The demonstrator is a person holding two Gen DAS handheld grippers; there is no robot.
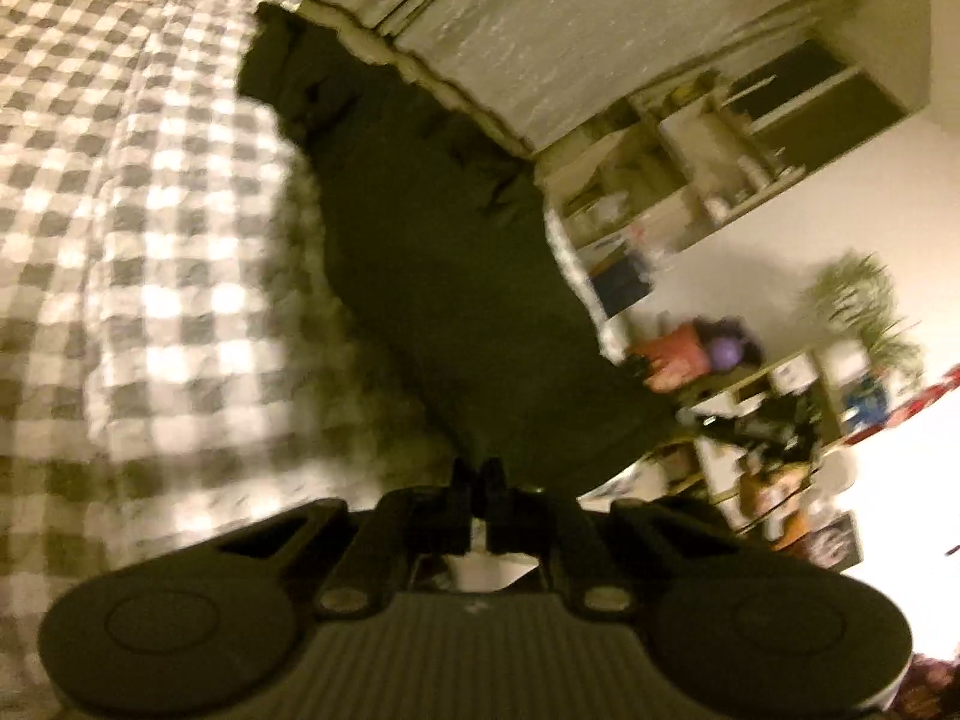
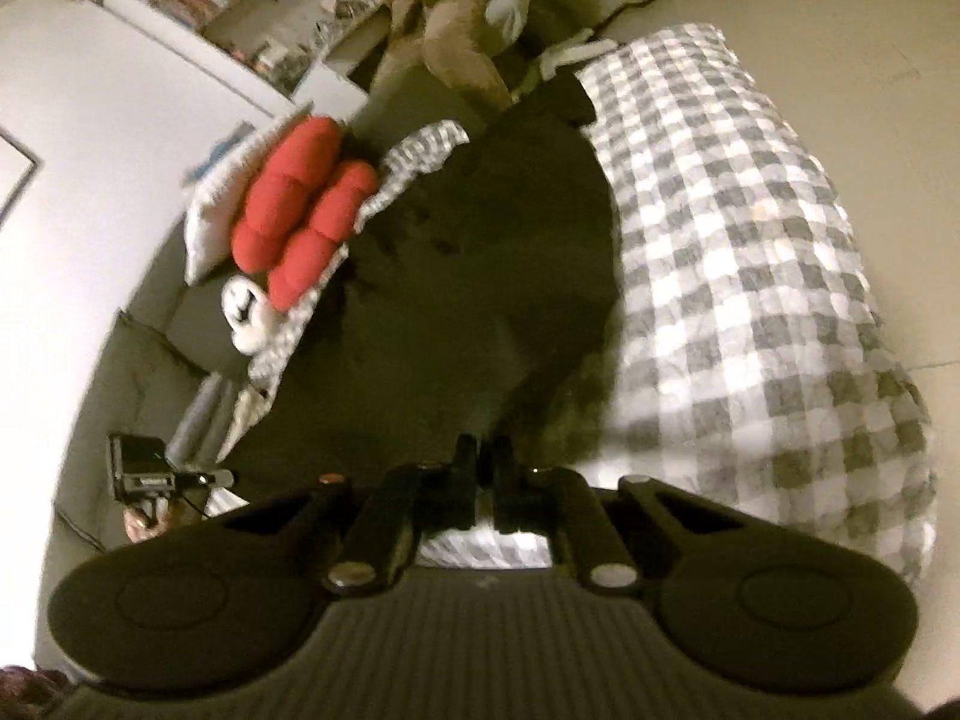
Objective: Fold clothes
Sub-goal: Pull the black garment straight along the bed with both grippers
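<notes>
One dark garment (image 1: 432, 252), two grippers, one checked bedspread (image 1: 120, 180), one red cushion (image 2: 300, 204). Left gripper (image 1: 478, 480): fingers drawn narrow, pinched on the near edge of the dark garment. Right gripper (image 2: 485, 456): fingers likewise narrow, clamped on the garment's near edge. Stretching away from both pairs of fingers, cloth hanging lifted above the bed, its far end trailing toward the bedspread's edge by the floor. Very dark, almost black, with soft wrinkles across the middle; blurred, so no seams or sleeves to be told. Red cushion beside the garment near the bed's far corner.
</notes>
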